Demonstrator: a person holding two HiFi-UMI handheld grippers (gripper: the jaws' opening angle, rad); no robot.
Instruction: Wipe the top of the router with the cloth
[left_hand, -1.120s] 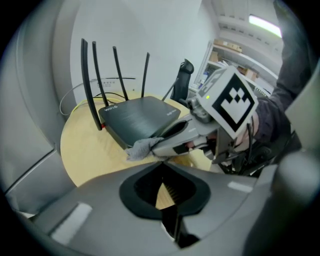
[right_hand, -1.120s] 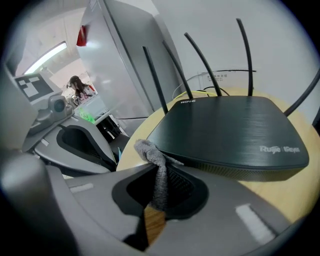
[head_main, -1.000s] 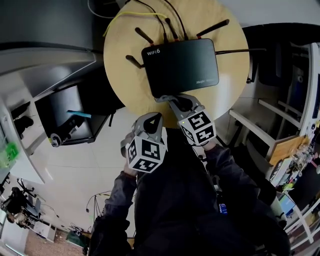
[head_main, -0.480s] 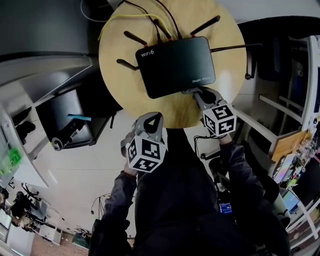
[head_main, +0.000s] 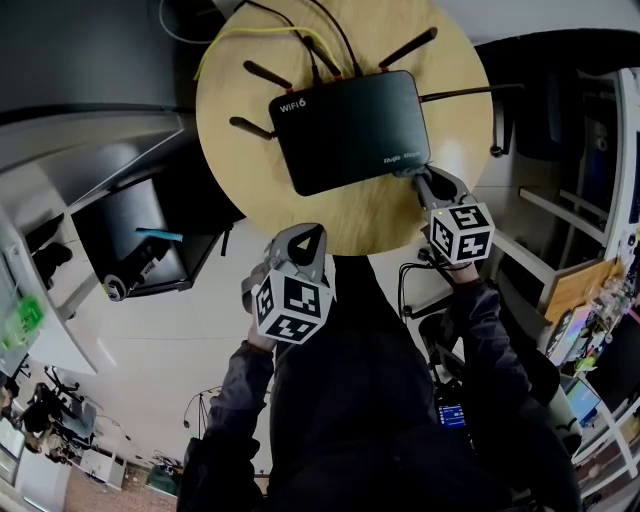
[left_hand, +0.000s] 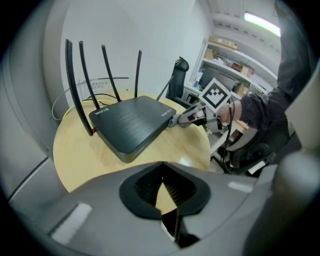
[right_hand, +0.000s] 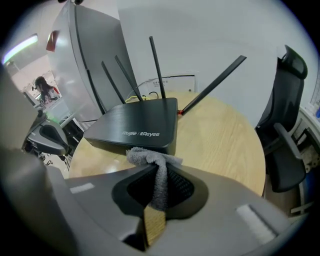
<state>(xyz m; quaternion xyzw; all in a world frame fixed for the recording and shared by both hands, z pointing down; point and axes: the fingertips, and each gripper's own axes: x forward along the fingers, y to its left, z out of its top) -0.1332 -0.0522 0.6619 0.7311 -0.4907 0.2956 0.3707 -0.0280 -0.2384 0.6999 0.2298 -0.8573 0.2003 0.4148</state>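
Observation:
The black router (head_main: 350, 130) lies with several antennas on the round wooden table (head_main: 300, 205). My right gripper (head_main: 418, 177) is at the router's front right corner, shut on a grey cloth (right_hand: 152, 162). The cloth bunches at the jaw tips and touches the router's (right_hand: 140, 122) front edge by the printed logo. My left gripper (head_main: 303, 245) hangs just off the table's near edge, shut with nothing in it. From the left gripper (left_hand: 162, 187) view the router (left_hand: 132, 122) stands ahead, with the right gripper (left_hand: 186, 118) at its far corner.
Yellow and black cables (head_main: 250, 35) run off behind the router. A black office chair (right_hand: 287, 125) stands to the right of the table. A dark desk with a monitor (head_main: 130, 230) is on the left, and shelving (head_main: 590, 290) on the right.
My right gripper has slid with the cloth to the right along the router's front edge, from its middle to the right corner. The left gripper has stayed put.

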